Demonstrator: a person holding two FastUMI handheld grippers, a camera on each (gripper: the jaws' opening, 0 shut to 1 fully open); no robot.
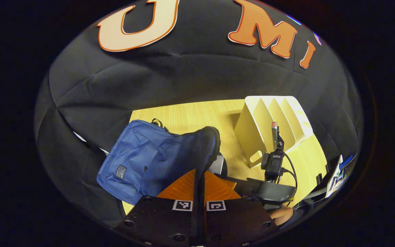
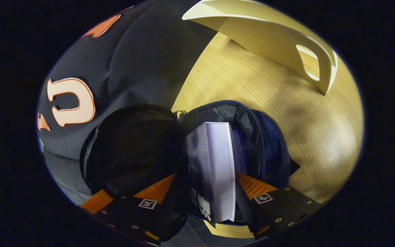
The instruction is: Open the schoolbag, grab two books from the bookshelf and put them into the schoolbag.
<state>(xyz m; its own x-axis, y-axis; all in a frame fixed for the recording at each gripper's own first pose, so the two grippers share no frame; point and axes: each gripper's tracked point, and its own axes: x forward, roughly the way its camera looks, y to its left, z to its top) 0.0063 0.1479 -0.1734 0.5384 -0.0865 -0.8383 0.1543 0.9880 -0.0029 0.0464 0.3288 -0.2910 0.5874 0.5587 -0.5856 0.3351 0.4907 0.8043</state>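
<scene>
From the left gripper view, my left gripper (image 1: pixel 199 187) has its orange fingers pinched tight on the dark flap of the blue schoolbag (image 1: pixel 139 161), holding that edge lifted up off the wooden table (image 1: pixel 197 116). The schoolbag lies on the table with the white bookshelf (image 1: pixel 273 127) just beyond it, its slots bare. Between schoolbag and bookshelf I see my right gripper (image 1: pixel 275 161) and a hand (image 1: pixel 281 214) under it.

In the right gripper view, my right gripper (image 2: pixel 204 192) grips a white-paged book (image 2: pixel 214 164), one finger on each side, and the book stands on edge inside the schoolbag's open mouth (image 2: pixel 242 116). The black lining of the schoolbag wraps around the book. The bookshelf's side panel (image 2: pixel 273 44), with its handle cutout, stands on the table past the schoolbag, well apart from it.
</scene>
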